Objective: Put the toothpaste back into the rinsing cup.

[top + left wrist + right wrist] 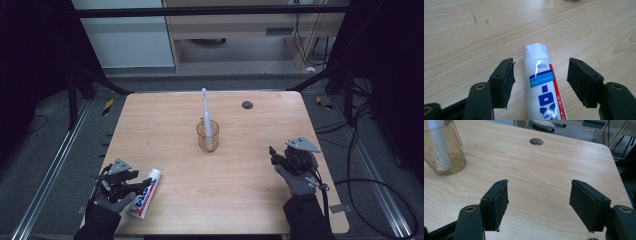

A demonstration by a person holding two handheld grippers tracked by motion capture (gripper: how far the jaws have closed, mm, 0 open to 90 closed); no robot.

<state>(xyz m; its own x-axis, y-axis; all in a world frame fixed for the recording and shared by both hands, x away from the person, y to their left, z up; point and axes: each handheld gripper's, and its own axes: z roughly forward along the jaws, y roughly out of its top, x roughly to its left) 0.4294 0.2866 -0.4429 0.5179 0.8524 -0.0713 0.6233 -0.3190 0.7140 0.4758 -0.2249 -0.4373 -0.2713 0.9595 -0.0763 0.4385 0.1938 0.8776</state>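
The left gripper point(540, 75) is standing spread, and the toothpaste tube point(544, 87) is lying flat on the table point(240, 175) between its pads, touching neither. The glass cup point(208, 136) holding the toothbrush point(205, 107) is standing well ahead. The right gripper point(539, 200) is hovering spread, gripping nothing.

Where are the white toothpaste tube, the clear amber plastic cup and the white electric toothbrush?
White toothpaste tube with blue and red print point(541, 82): left gripper view, on its printed body.
Clear amber plastic cup point(208, 138): high view, on its front wall.
White electric toothbrush point(205, 107): high view, on its neck above the cup.
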